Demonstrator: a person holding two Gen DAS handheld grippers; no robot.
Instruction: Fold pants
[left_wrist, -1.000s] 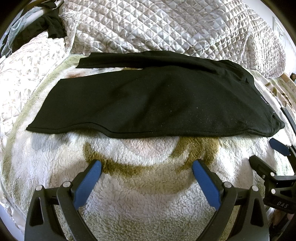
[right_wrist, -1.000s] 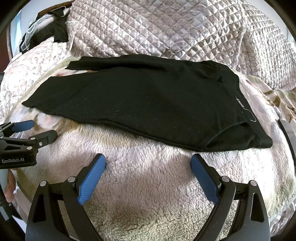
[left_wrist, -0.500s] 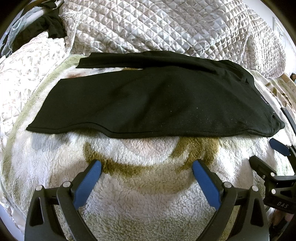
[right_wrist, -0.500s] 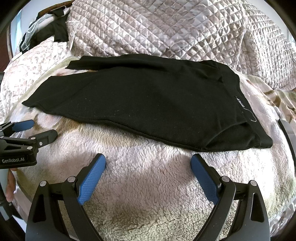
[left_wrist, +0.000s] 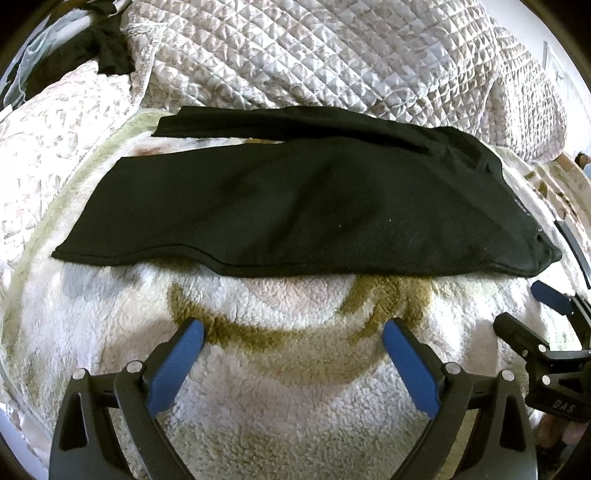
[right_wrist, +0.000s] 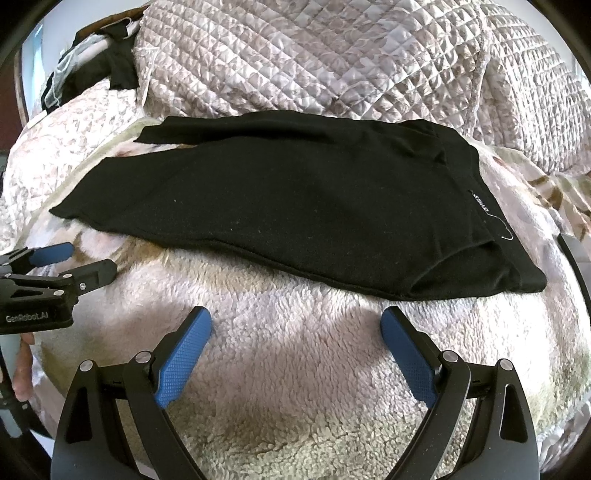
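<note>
Black pants (left_wrist: 303, 206) lie flat on a fluffy white blanket (left_wrist: 295, 369), legs to the left, waistband to the right; they also show in the right wrist view (right_wrist: 295, 206). One leg lies over the other, with the far leg's hem peeking out at the back left. My left gripper (left_wrist: 293, 354) is open and empty, just short of the pants' near edge. My right gripper (right_wrist: 295, 343) is open and empty, near the waistband end. Each gripper shows in the other's view: the right one (left_wrist: 532, 310), the left one (right_wrist: 74, 262).
A quilted bedspread (left_wrist: 332, 55) is bunched up behind the pants. A dark garment (left_wrist: 107, 48) lies at the back left. A dark flat object (right_wrist: 576, 258) sits at the right edge of the blanket.
</note>
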